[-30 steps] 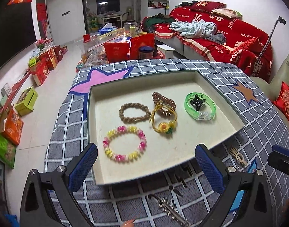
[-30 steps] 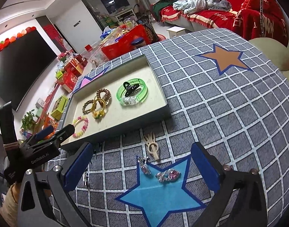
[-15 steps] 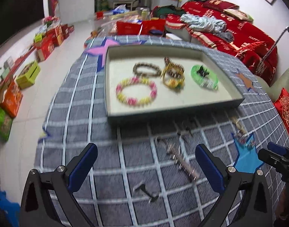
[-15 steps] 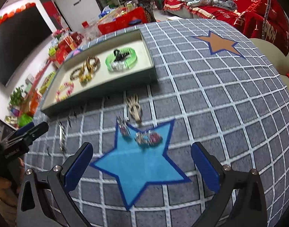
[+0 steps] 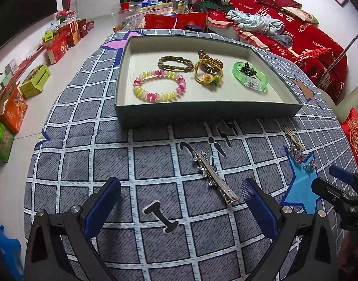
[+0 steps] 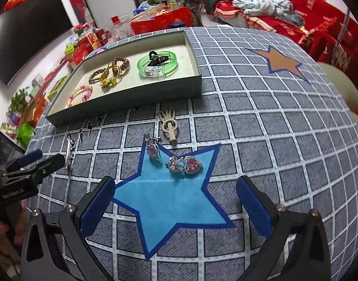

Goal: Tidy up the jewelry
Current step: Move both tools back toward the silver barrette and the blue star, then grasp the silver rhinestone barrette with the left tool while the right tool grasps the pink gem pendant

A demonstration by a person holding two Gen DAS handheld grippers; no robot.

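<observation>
1. The left tongs (image 5: pixel 179 201) hang wide apart and empty above the bench (image 5: pixel 85 164), pointed at the silver hair clip (image 5: pixel 213 175), which lies flat on the checked cloth just ahead of the right-hand pad. That aim suggests the clip is the next pick.
2. The right tongs (image 6: pixel 174 201) are also spread wide and hold nothing. They sit over the blue star (image 6: pixel 167 199), facing two pink gem earrings (image 6: pixel 184 165) that rest on the star's upper part.
3. A cream hair pin (image 6: pixel 170 126) lies between the earrings and the tray (image 6: pixel 132 93), close to the tray's front wall.
4. The tray already carries a pink and yellow bead bracelet (image 5: pixel 159 85), a brown braided band (image 5: pixel 175 63), a yellow band with a flower (image 5: pixel 208 76) overlapping a brown coil, and a green bangle (image 5: pixel 250 77) with a dark claw clip inside it. These lie spread out, so there is bare floor near the front edge for more.
5. Small black pins (image 5: pixel 161 217) are scattered on the cloth; thin and flat, they will likely be hard to pinch.
6. Judging by the loose pieces, the sorting is about half done.
</observation>
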